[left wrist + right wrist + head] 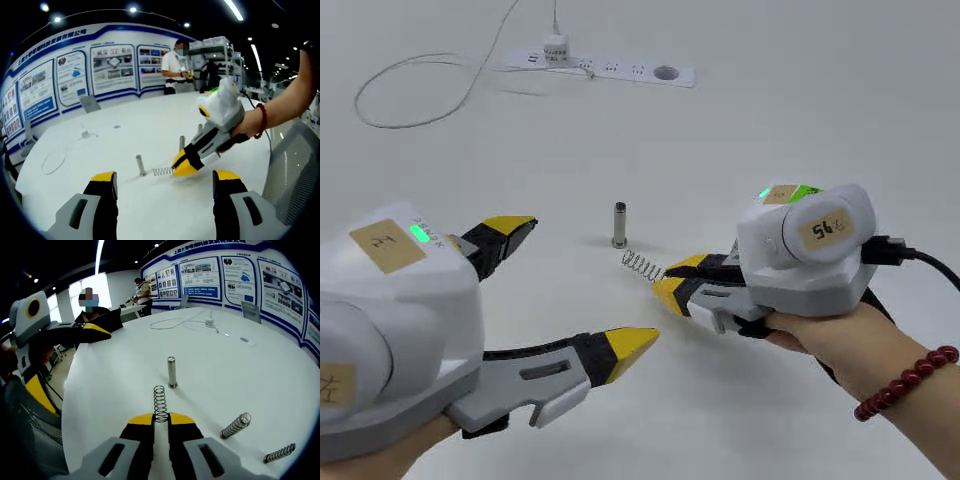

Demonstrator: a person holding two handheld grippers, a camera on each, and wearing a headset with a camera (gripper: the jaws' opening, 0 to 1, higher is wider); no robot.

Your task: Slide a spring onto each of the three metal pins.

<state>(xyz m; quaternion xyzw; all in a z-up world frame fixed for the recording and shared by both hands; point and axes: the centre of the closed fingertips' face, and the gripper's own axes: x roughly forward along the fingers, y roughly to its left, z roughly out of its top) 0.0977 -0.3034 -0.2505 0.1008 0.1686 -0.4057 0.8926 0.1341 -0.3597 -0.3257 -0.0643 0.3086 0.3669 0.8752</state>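
Observation:
A bare metal pin [619, 225] stands upright on the white table [750, 130]. My right gripper [670, 280] is shut on one end of a spring [642, 265], which points toward the pin and stops short of it. Its own view has the spring [160, 404] sticking out of the right gripper [160, 419] toward the pin [171, 372]. A pin wrapped in a spring [236, 426] and another coiled piece [279, 453] are to the right. My left gripper [575, 290] hangs open at the near left, holding nothing. From the left gripper [165, 182] I see the pin [141, 165] and the spring [162, 171].
A white power strip [610, 68] with a plug and a looped cable [420, 95] lies at the far side of the table. A grey mesh chair [295, 165] stands by the table edge. People stand in the background by wall posters.

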